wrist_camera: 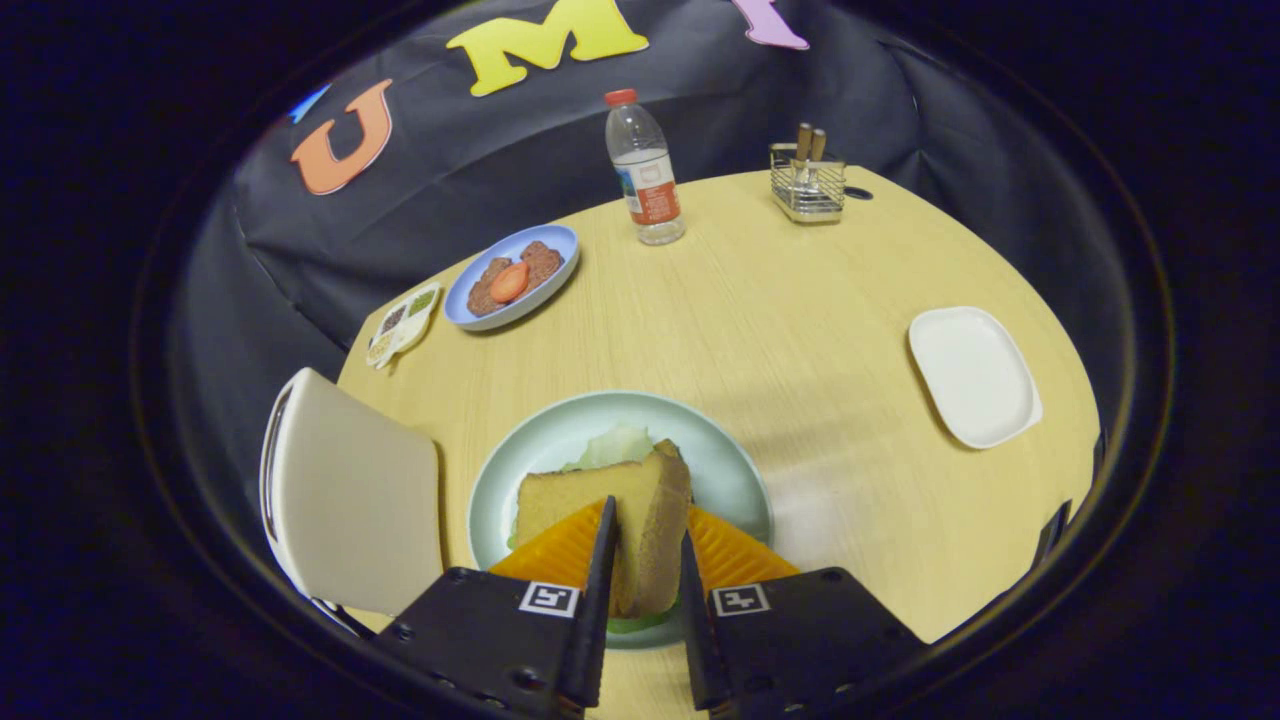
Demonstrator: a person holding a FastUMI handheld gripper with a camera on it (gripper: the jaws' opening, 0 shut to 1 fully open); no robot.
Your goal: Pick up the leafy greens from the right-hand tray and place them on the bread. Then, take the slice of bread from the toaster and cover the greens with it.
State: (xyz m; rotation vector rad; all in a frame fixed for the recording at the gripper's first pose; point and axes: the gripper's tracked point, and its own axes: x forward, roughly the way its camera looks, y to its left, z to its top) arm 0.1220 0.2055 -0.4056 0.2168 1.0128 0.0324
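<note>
The gripper (648, 555) has its fingers (602, 560) clamped on the slice of bread (640, 510) — one finger on each broad face, slice held on edge and roughly upright between them. The slice sits over the pale green plate (735, 470), its lower edge down among the food there; cannot tell whether it touches what is under it. Leafy greens (615, 445) show just beyond the top of the slice, on the plate, and a green strip peeks out below the slice near the plate's near rim. The lower bread is hidden by the held slice and fingers.

To the left of the plate, close to the fingers, stands the white toaster (350, 490), on the tabletop (800, 330).

Farther out on the left — a blue plate (466, 300) with brown pieces and a tomato slice (509, 281) on it, and a small sectioned dish (402, 325) just beside it at the tabletop's edge. A water bottle (645, 170) with a red cap stands upright beyond the plates. A wire holder (808, 180) with wooden-handled items is at the far side. The white tray (975, 375) lies on the right, well apart from the green plate, with nothing on it.
</note>
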